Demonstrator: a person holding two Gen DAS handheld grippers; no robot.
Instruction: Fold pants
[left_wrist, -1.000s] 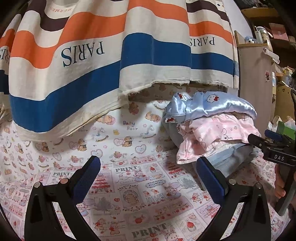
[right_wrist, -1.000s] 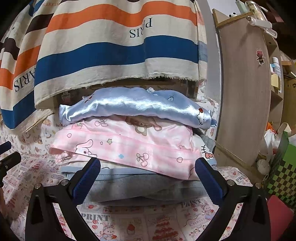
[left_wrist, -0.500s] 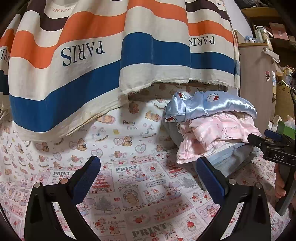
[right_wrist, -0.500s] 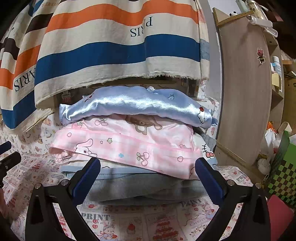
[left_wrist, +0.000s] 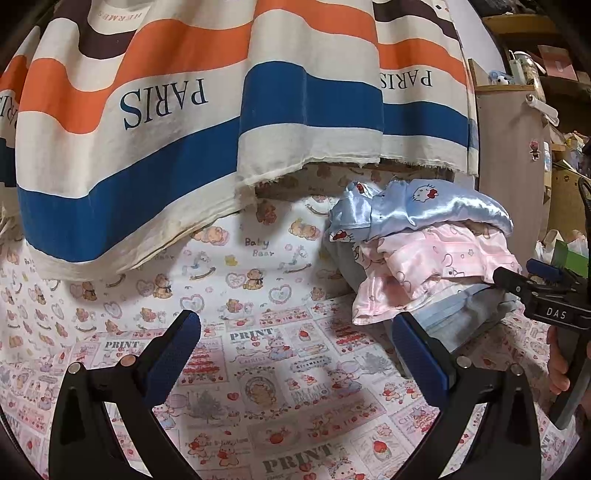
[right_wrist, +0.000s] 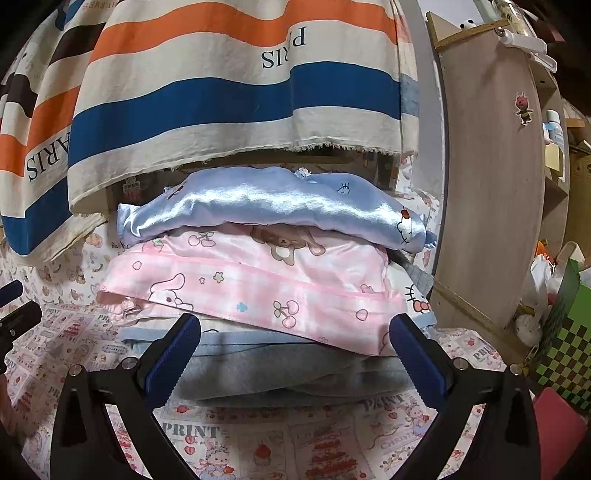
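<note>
A stack of folded garments sits on the patterned bedsheet (left_wrist: 258, 369). On top lies a shiny light-blue satin piece (right_wrist: 273, 206) (left_wrist: 436, 210), under it a pink cartoon-print piece (right_wrist: 258, 284) (left_wrist: 432, 269), and at the bottom grey and pale-blue folded clothes (right_wrist: 288, 369). My right gripper (right_wrist: 295, 354) is open, its blue pads straddling the front of the stack's bottom layer. My left gripper (left_wrist: 295, 350) is open over bare sheet, left of the stack. The right gripper's body (left_wrist: 546, 295) shows at the right edge of the left wrist view, held by a hand.
A striped cloth with "PARIS" lettering (left_wrist: 184, 110) (right_wrist: 221, 92) hangs behind and above the sheet. A wooden cabinet side (right_wrist: 491, 166) stands right of the stack. A green checkered box (right_wrist: 565, 339) and bags sit at far right.
The right gripper has edged slightly closer to the stack. The left gripper barely shifted. Both stay open.
</note>
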